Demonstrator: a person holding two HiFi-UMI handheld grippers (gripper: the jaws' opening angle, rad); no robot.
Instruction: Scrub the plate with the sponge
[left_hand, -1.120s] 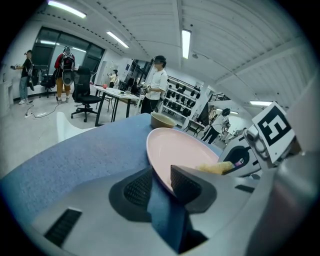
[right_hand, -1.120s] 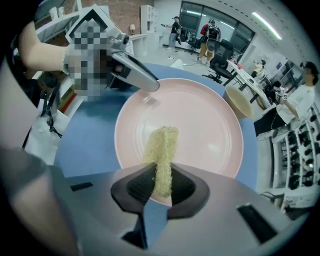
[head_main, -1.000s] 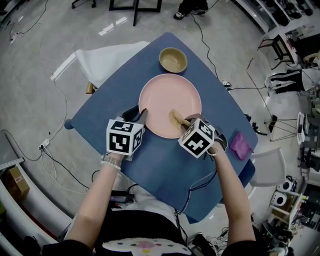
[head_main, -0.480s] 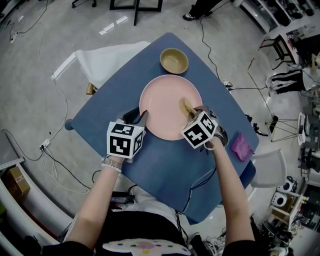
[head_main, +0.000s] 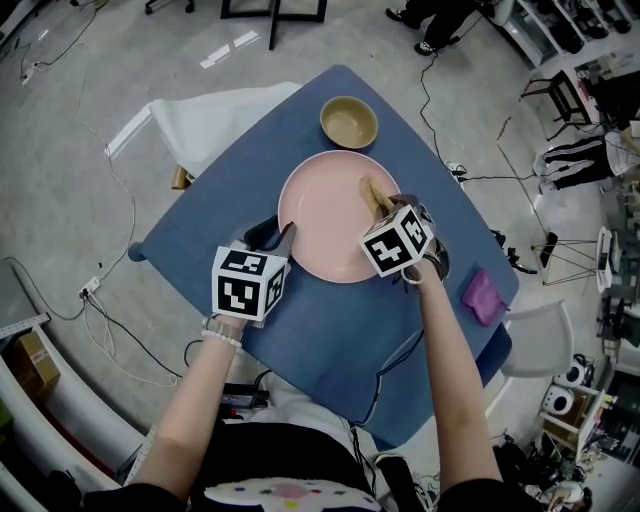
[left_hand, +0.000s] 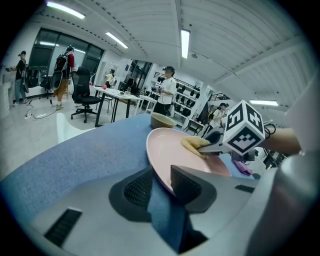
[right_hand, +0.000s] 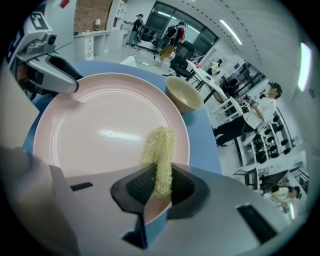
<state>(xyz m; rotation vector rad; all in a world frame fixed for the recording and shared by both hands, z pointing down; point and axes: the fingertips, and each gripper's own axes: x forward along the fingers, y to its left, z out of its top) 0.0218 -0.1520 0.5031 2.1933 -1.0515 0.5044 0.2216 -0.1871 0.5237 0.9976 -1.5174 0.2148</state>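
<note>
Right tool pinching sponge — touching plate, left tool clamping plate

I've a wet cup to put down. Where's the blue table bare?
Bare: the table left of the plate, and the near stretch between the arms. Crowded: around the plate, with left gripper, right gripper and sponge; bowl beyond, purple cloth right.

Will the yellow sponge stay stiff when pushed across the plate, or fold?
Likely soft: the sponge looks pinched thin between the right gripper's jaws. Its rough fibrous surface should probably drag rather than slip on the plate.
</note>
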